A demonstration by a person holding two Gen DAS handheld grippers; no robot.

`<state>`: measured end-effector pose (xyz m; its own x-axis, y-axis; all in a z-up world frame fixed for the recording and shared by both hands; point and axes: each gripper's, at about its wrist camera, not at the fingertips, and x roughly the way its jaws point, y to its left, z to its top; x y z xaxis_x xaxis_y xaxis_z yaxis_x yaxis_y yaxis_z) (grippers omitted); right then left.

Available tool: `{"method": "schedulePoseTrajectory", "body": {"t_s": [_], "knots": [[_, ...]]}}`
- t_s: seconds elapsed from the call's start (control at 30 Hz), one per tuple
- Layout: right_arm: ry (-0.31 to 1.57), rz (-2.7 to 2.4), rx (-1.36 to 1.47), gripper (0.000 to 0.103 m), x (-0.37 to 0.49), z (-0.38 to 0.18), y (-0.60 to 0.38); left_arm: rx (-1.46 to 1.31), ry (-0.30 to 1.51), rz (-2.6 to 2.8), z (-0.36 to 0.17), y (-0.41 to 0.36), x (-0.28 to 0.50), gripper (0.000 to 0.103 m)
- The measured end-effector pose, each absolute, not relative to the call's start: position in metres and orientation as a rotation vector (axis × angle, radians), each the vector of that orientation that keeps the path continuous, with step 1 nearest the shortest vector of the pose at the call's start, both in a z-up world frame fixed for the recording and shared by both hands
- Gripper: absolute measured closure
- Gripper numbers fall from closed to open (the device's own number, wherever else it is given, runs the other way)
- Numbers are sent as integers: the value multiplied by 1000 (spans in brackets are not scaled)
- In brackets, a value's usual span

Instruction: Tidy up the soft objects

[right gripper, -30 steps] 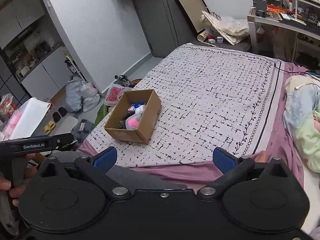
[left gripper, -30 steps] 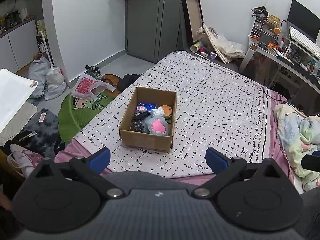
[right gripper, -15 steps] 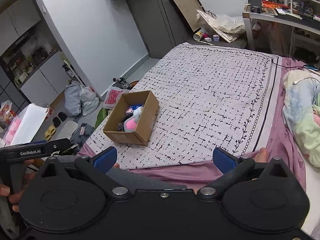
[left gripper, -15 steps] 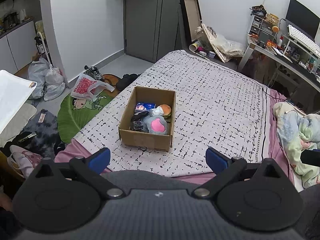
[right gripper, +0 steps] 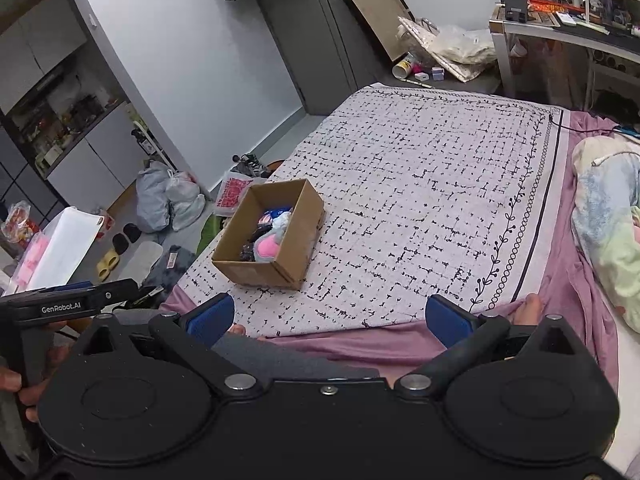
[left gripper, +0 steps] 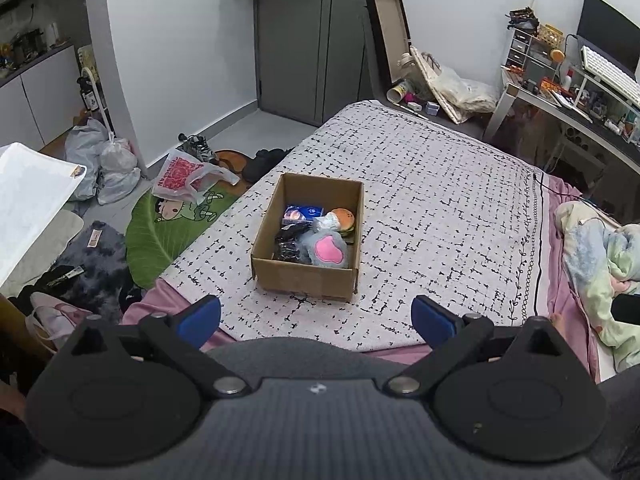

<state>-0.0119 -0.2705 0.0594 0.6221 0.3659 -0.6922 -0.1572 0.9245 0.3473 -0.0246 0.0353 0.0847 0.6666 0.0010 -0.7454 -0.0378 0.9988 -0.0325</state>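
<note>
Both tongs, left tongs [left gripper: 316,314] and right tongs [right gripper: 330,316], gape empty; the cardboard box [left gripper: 306,278] of soft toys sits ahead on the bed [left gripper: 440,216]. Risk: snagging the bedspread reaching in.

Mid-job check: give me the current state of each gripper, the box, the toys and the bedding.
left gripper: open, empty, short of the box
right gripper: open, empty, above the bed edge
cardboard box: upright on the bed, top open
soft toys: piled inside the box
patterned blanket: spread flat
pastel quilt: bunched up at the bed's right side
</note>
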Motion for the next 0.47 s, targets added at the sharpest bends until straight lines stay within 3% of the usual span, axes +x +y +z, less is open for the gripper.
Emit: {"method": "schedulePoseTrajectory", "body": {"t_s": [0.47], "knots": [[849, 293, 259, 0, -11, 60, -267, -79, 796, 11, 94, 49, -33, 2]]}}
